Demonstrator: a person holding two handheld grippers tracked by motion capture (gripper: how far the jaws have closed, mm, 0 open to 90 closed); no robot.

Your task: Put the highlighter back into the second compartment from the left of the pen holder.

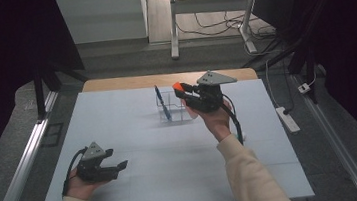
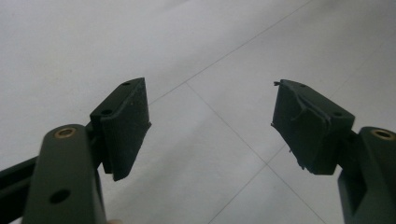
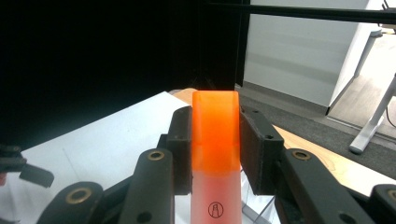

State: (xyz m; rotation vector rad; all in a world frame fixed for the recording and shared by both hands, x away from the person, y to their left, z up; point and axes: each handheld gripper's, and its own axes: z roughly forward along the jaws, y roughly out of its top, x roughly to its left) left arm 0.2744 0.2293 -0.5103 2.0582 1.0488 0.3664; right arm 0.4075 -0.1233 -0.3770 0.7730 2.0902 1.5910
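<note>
Right gripper view shows the right gripper (image 3: 215, 154) clenched on an orange-capped marker (image 3: 215, 140), far right above the clear holder (image 1: 171, 107). It seems light, stiff, slippery; the barrel middle grips best. The left gripper (image 2: 210, 126) stands released.

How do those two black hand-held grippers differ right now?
The right gripper has its fingers clamped on an orange-capped translucent marker; the left gripper is open and holds nothing. The right is raised near the clear plastic organiser; the left sits low over the white table. Both are black.
</note>
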